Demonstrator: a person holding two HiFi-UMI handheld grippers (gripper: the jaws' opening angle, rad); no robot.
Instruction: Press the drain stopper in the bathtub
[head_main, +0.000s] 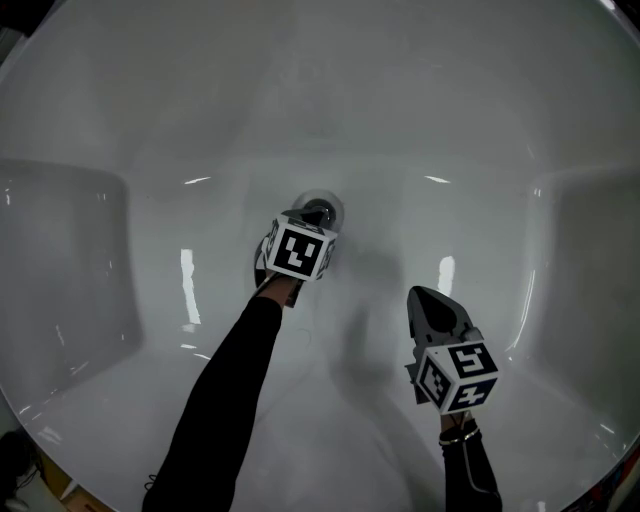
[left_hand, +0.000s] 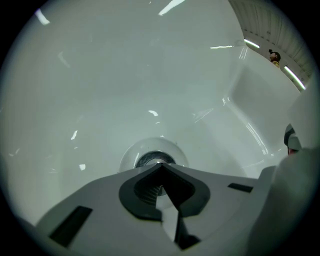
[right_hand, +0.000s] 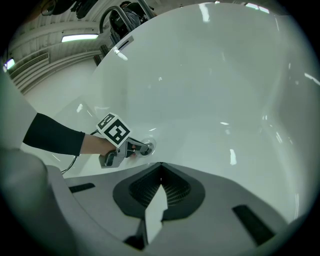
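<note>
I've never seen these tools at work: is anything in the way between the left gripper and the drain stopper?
Nothing visible does. The left gripper, jaws together, points right at the stopper in the tub; the right gripper hangs aside. Whether they touch, I cannot tell.

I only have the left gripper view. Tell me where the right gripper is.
Observer: In the head view the right gripper hangs over the bathtub floor, to the right of the left gripper and apart from it.
Operator: Report its jaws.
Observer: The right gripper view shows them together, with nothing between them.
Operator: Give me a side look at my left tip.
Observer: Seen from the right gripper view, the left gripper's tip is at the drain stopper. I cannot tell whether it is pressing.
</note>
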